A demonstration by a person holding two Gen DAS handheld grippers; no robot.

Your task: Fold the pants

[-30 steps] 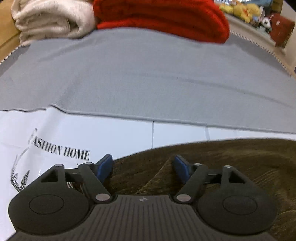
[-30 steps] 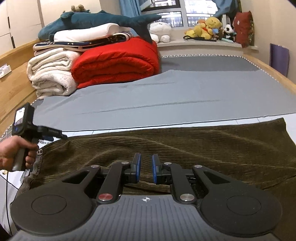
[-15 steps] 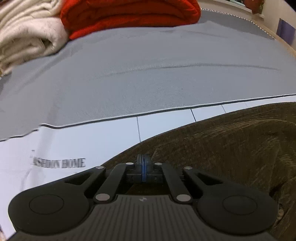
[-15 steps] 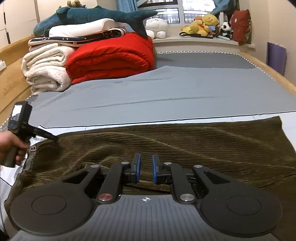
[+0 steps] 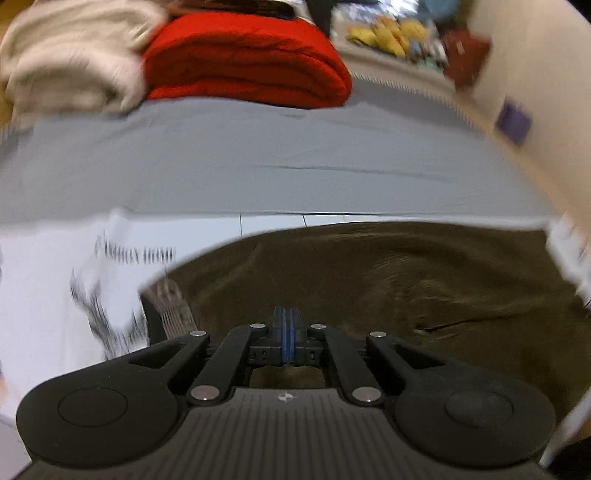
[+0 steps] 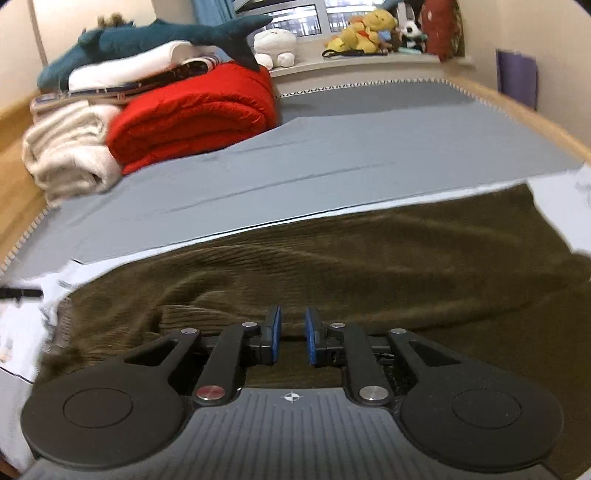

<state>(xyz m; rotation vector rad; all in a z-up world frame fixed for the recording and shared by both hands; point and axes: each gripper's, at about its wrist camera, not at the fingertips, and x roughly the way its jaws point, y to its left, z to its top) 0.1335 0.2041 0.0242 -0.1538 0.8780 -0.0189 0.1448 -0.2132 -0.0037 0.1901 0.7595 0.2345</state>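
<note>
I see the bed (image 6: 369, 147) filling both views, its grey sheet (image 5: 258, 166) running back to a red folded quilt (image 6: 192, 114) with cream blankets (image 6: 66, 155) beside it and a blue plush shark (image 6: 166, 33) on top of the pile; soft toys (image 6: 369, 29) line the window ledge. Nearer to me a white printed sheet (image 5: 55, 277) lies over the grey one, and on it the brown corduroy pants (image 6: 369, 258) are spread wide across the bed, wrinkled toward their left end, where a paler waistband edge (image 5: 170, 302) is turned up. My left gripper (image 5: 285, 334) has its blue fingers (image 5: 280, 332) clenched flat together at the pants' left end, right beside that turned-up edge; I cannot tell whether a thin fold of cloth is pinched between them, and this view is blurred. My right gripper (image 6: 292, 334) sits low over the near edge of the pants, close to the middle of their length, its fingers (image 6: 275, 332) a narrow gap apart and opening; a ridge of corduroy shows in the gap, but I cannot tell whether the pads press on it.
</note>
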